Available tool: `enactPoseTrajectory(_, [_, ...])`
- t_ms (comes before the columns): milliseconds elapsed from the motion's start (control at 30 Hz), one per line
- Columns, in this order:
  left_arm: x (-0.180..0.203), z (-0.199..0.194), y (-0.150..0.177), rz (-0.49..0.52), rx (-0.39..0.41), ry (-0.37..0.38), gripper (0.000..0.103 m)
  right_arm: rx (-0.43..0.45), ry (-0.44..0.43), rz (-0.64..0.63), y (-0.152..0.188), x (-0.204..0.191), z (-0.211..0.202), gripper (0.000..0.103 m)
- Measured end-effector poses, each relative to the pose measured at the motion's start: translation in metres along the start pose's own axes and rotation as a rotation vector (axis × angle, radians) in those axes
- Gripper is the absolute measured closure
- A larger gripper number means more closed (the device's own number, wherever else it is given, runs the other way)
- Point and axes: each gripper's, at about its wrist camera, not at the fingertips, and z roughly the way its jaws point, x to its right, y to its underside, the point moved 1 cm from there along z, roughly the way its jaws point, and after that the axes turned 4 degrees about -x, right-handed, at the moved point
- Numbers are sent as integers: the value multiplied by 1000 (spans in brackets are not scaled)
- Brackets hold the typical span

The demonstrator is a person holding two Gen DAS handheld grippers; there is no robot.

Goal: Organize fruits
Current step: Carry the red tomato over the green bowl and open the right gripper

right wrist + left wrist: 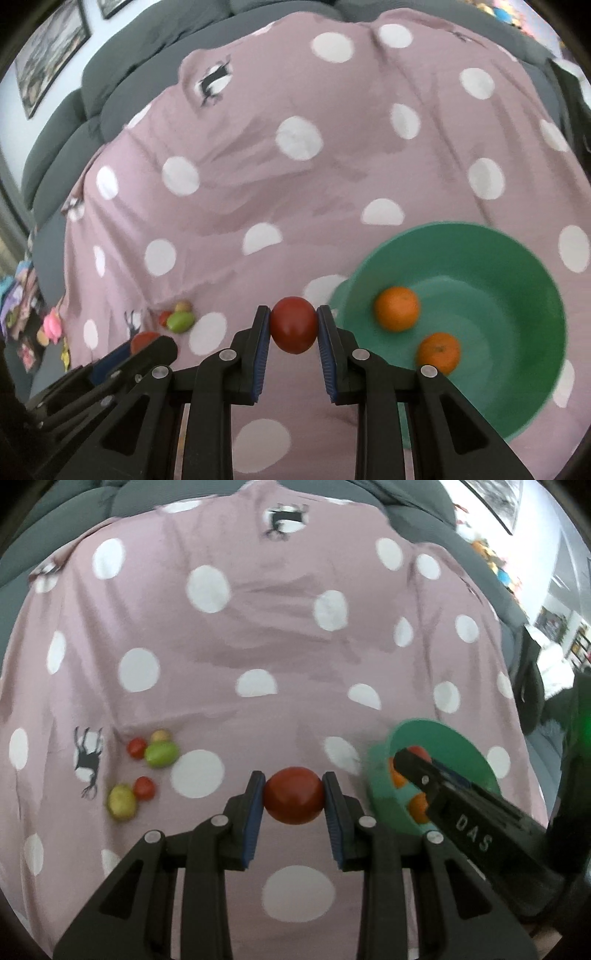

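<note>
Left tool (294, 797): both fingers closed on a round red fruit (294, 795), blue pads (255, 818) pressed to its two sides, fruit seated at the fingertips. Right tool (294, 325): same state, fingers clamped on a second red fruit (294, 325), pads touching either flank. The two tools sit side by side, near each other. In the left wrist view the right tool's tip crosses in from the lower right; in the right wrist view the left tool's tip shows at lower left.
</note>
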Motion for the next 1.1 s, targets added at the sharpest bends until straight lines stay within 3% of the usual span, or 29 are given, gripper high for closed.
enactPoseTrajectory(167, [18, 7, -2, 26, -11, 23, 72, 35, 67, 62, -4, 27, -11, 76])
enactPoseTrajectory(333, [36, 11, -3, 50, -19, 56, 72, 42, 31, 130, -6, 51, -17, 76])
enactPoseTrajectory(467, [52, 21, 1, 67, -40, 87, 72, 36, 94, 167, -5, 68, -16, 76])
enactPoseTrajectory(1100, [106, 54, -5, 146, -79, 157, 72, 42, 161, 280, -2, 116, -25, 76])
